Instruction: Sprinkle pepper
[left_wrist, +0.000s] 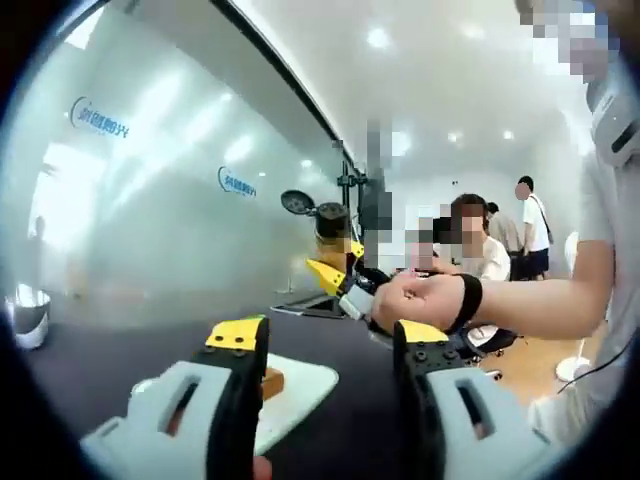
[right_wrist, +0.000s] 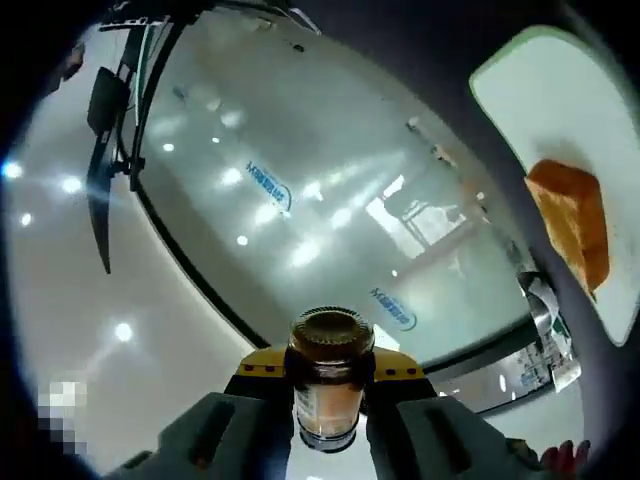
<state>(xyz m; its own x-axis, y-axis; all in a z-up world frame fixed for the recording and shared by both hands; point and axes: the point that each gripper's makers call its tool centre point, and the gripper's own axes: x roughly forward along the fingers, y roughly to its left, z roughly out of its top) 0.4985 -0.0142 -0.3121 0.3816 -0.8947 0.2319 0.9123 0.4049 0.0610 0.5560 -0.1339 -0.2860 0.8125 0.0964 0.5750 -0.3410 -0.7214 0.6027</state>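
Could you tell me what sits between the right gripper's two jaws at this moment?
A small glass pepper jar with a dark lid sits clamped between the right gripper jaws, as the right gripper view shows.

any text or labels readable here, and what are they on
Blue logos on the glass wall, seen in both views: blurred, not readable.
Label on the jar held in the right gripper: too small and blurred to read.
Papers at the table edge in the right gripper view: print too small to read.
No text reads clearly anywhere.
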